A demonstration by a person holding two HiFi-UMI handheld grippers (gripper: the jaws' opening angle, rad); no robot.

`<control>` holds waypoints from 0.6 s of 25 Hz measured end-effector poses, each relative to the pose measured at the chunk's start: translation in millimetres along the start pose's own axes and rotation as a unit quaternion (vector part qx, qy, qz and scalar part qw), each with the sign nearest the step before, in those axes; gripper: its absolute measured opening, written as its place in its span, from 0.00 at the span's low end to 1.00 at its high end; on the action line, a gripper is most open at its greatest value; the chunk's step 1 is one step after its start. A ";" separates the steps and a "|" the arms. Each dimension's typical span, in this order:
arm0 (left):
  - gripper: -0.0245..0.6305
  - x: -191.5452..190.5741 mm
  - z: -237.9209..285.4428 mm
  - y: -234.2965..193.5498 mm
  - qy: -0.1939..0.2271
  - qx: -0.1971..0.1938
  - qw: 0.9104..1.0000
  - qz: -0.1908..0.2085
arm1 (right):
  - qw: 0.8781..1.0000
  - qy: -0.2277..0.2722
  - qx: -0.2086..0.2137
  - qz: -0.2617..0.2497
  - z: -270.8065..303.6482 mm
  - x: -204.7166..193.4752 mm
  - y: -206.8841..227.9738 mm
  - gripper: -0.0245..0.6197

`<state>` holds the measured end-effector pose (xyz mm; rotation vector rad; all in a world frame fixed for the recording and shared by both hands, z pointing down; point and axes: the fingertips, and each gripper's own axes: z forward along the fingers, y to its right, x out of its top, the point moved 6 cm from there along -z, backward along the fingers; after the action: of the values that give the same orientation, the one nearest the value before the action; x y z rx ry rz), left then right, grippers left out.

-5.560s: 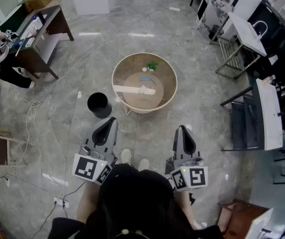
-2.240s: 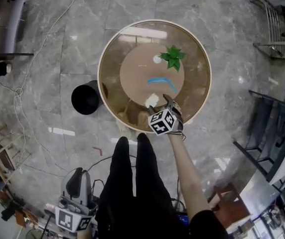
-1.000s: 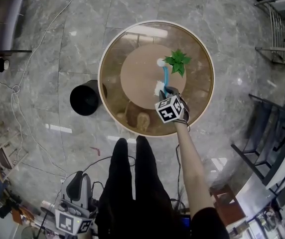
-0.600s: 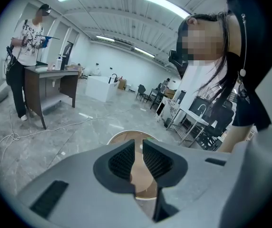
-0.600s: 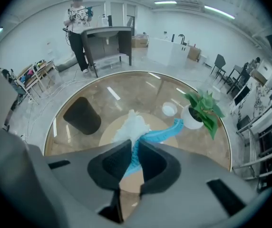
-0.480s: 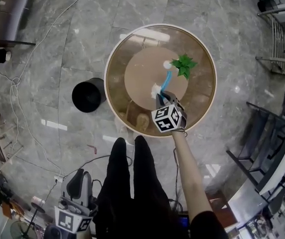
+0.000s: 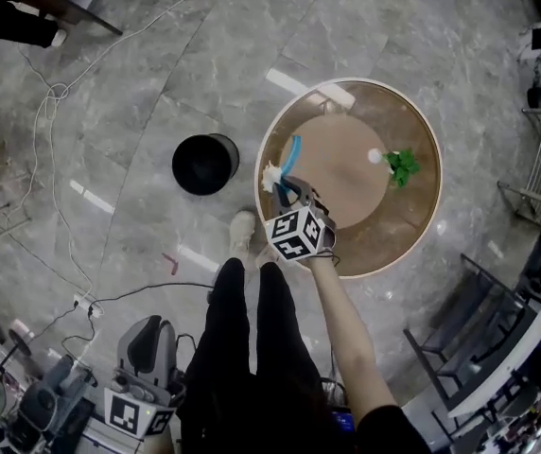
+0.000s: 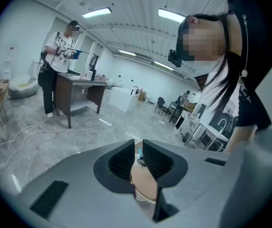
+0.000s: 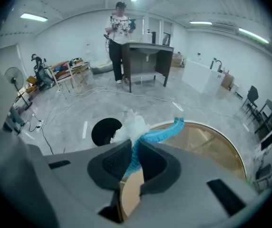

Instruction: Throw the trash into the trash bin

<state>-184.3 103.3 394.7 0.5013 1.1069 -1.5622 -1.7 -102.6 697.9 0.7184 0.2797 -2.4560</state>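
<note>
**Item 1, step in hand:** judged the carry to the bin. Your right gripper (image 7: 287, 189) had its fingers clamped almost fully together on a blue strip (image 7: 292, 149), with a white tissue wad (image 7: 270, 173) bunched at the fingertips. You held both above the edge of the round counter (image 7: 412, 239) on the side nearest the trash bin (image 7: 205, 164).

**Item 2, next move:** you needed to bring the load over the bin's mouth, then part the fingers. The strip looked long and limp, so an off-centre release risked leaving it draped over the rim.

**Item 3, your left gripper (image 7: 149, 327):** it sat low at your side, well apart from the work. Its fingers were drawn to a narrow slit with nothing between them.

**Item 4, containers:** 1 black round bin stood on the floor just beside the counter. Its interior was dark and its contents could not be told.

**Item 5, remaining on the counter:** 1 green leafy piece (image 7: 404, 165) and 1 small white ball (image 7: 375, 156) lay just beside each other on the side away from the bin. These were judged 2 further pickups for you, if they count as trash
</note>
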 end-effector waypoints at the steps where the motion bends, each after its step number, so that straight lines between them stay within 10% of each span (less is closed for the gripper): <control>1: 0.12 -1.3 -6.9 -5.1 0.005 0.012 1.000 -0.006 | 1.000 0.004 0.012 -0.014 5.9 12.4 -11.5 0.11; 15: 0.12 -20.4 -75.9 -77.9 0.056 0.138 0.985 -0.087 | 0.974 0.010 0.141 -0.176 89.6 114.4 -158.1 0.13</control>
<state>-267.6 175.4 404.9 0.7014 1.0457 -1.8747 -210.4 -55.6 716.3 0.8761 0.0685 -2.8653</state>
